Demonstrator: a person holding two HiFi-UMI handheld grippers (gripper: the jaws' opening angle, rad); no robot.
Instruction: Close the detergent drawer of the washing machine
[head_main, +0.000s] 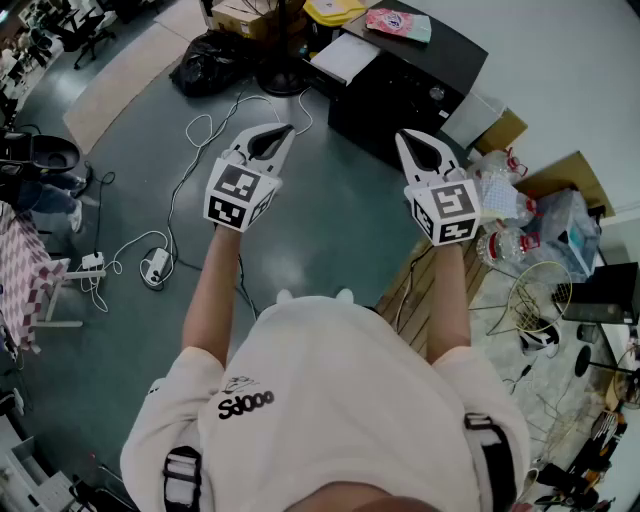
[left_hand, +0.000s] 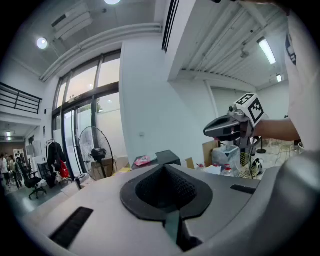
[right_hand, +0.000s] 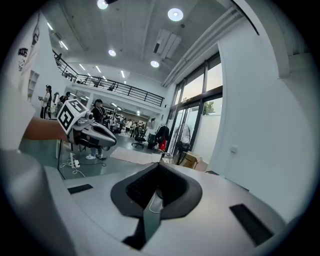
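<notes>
Fingers on the left gripper (head_main: 283, 132) and right gripper (head_main: 404, 137) press together, empty, mid-frame. No washing machine or drawer shows anywhere; searching without looking could knock them into the black desk (head_main: 445, 50) at upper centre.

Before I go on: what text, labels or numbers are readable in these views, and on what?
"Sdooo", roughly: black print on the person's shirt.
Pink packet on the black cabinet: print too small to read.
Marker cubes: patterns only, no words.
</notes>
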